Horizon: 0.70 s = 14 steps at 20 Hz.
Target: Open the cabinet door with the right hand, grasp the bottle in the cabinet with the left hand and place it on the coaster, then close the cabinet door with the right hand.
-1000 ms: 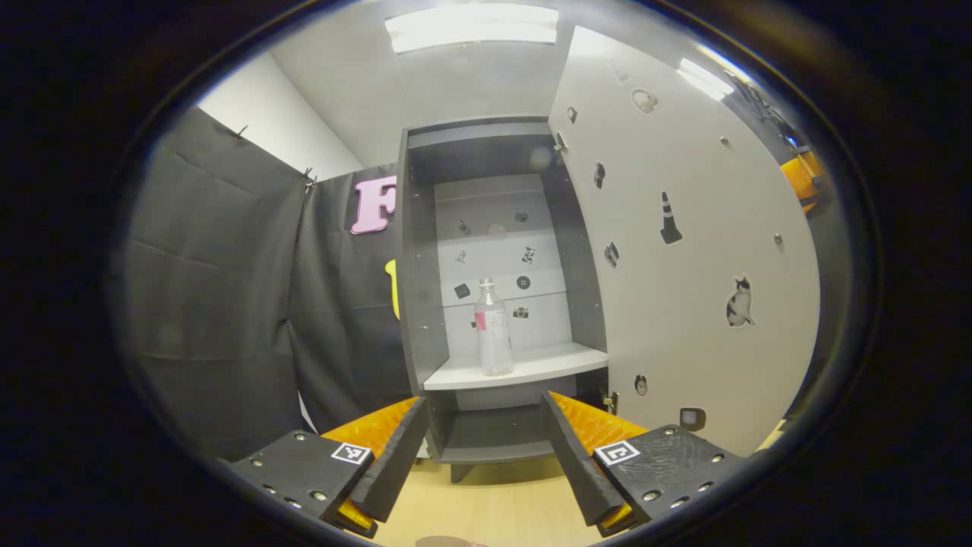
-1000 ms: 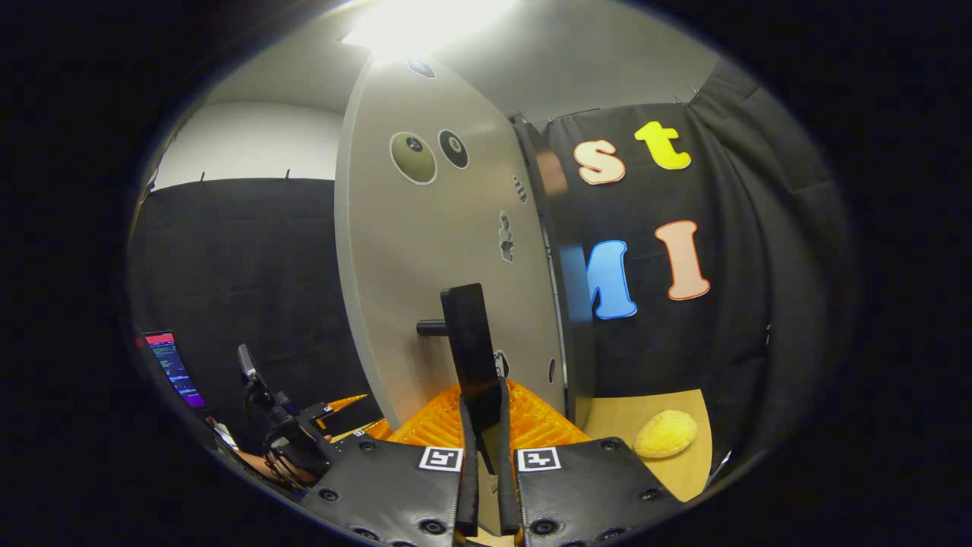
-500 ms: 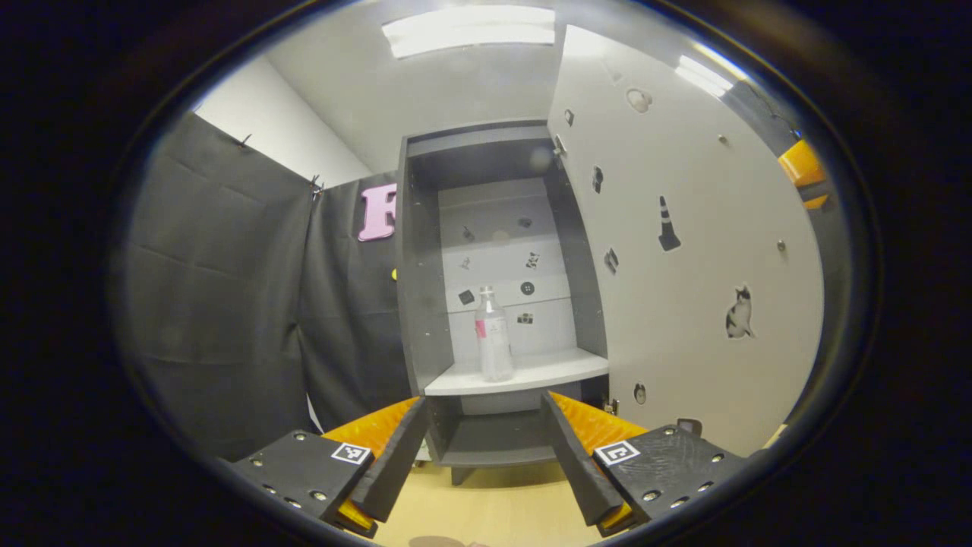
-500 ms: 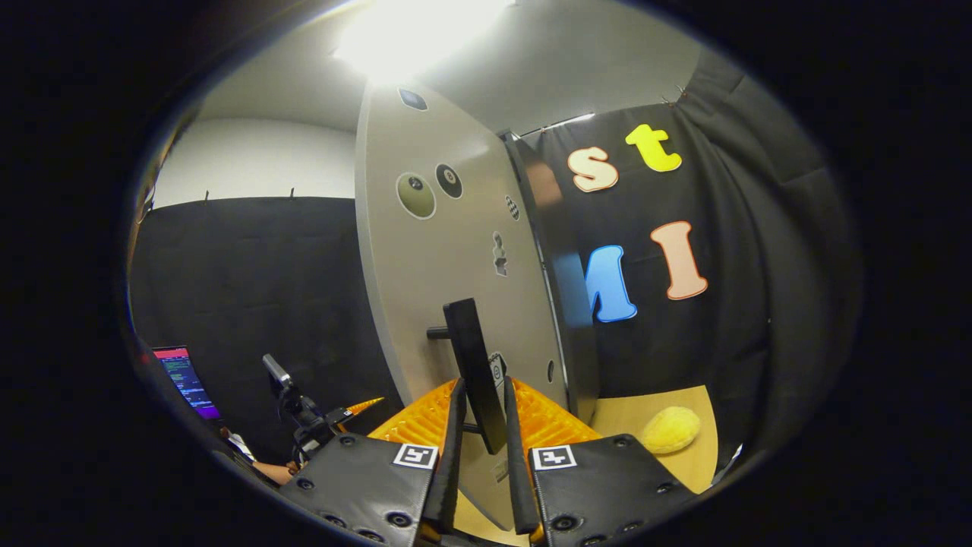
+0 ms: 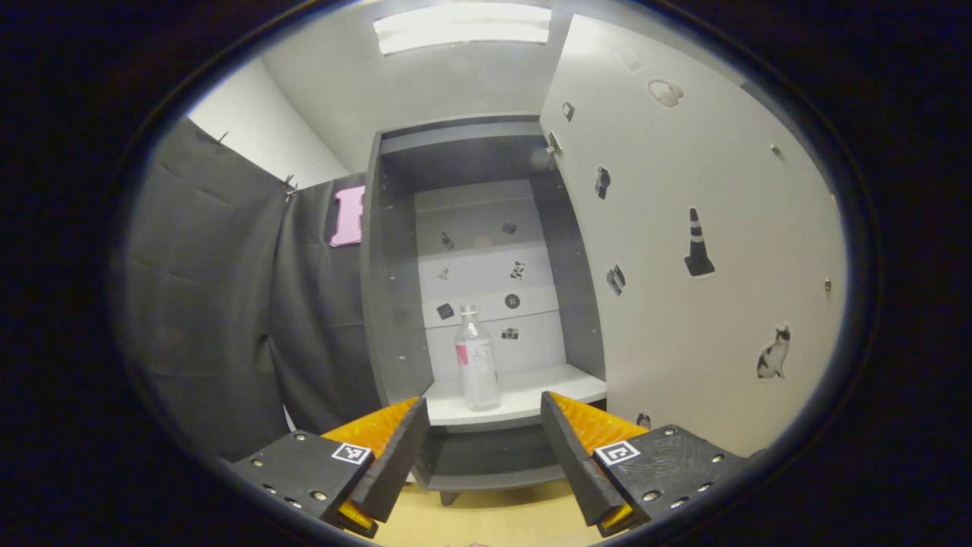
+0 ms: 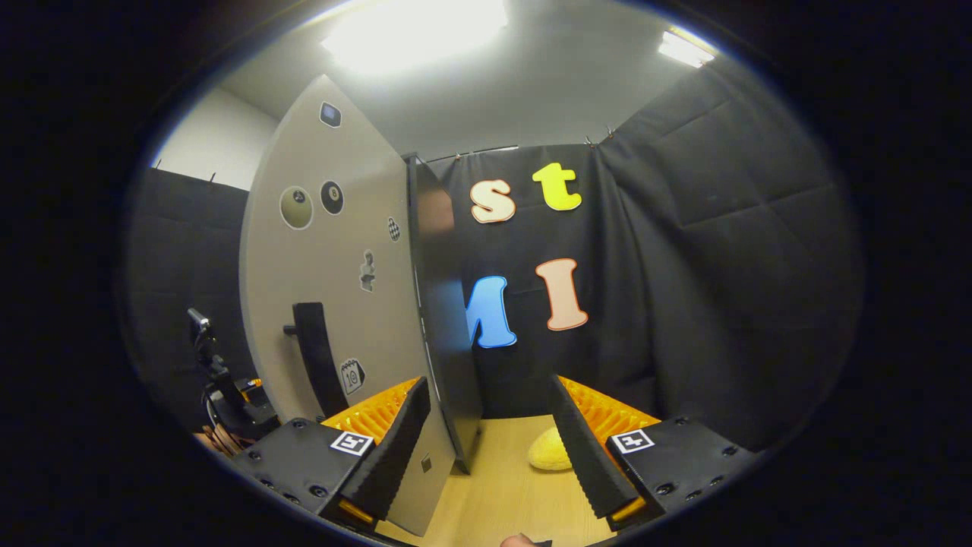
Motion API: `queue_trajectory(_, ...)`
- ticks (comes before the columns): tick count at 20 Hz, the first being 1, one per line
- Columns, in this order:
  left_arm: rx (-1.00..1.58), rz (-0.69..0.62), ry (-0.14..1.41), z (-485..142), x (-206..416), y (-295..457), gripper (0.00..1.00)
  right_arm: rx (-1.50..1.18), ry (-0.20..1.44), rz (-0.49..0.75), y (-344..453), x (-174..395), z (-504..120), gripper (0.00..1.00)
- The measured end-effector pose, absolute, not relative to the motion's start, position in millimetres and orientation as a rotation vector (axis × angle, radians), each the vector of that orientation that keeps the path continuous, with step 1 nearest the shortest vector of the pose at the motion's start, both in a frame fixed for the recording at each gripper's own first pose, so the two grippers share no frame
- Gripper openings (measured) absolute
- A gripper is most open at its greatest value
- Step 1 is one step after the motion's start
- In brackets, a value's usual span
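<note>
Faced the open grey cabinet [image 5: 395,304] from the left gripper view, with the left gripper [image 5: 480,456] spread wide and empty. Stood upright on the white shelf [image 5: 531,395], well apart from the fingers: a clear plastic bottle with a pink label [image 5: 476,361]. Swung out to the right, the pale sticker-covered cabinet door [image 5: 683,304]. In the right gripper view, right gripper [image 6: 492,448] likewise agape, holding nothing, just beside the door's edge; black bar handle [image 6: 319,357] off to its left, untouched. Lay on the wooden tabletop [image 6: 501,486] between the fingers: a yellow rounded object [image 6: 548,450].
</note>
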<state>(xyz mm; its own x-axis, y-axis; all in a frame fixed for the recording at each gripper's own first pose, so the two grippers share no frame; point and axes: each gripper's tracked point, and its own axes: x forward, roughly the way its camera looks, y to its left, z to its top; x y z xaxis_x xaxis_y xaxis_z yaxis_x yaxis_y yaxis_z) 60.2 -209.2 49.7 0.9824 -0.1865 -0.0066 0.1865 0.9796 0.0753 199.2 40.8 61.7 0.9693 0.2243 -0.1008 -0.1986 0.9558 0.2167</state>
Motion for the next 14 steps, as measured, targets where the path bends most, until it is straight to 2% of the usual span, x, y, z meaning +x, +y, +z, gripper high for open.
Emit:
queue_trajectory(5, 0.031, -0.237, 0.015, 55, 122, -214, 0.91, 0.097, 0.171, 0.093, 28, 220, 35, 0.98)
queue_trajectory(7, 0.030, -0.252, 0.023, 53, 149, -215, 0.89, 0.097, 0.188, 0.074, 30, 225, 27, 0.98)
queue_trajectory(14, 0.006, -0.286, 0.060, 32, 226, -217, 0.91, 0.129, 0.232, -0.032, 23, 247, 7, 0.98)
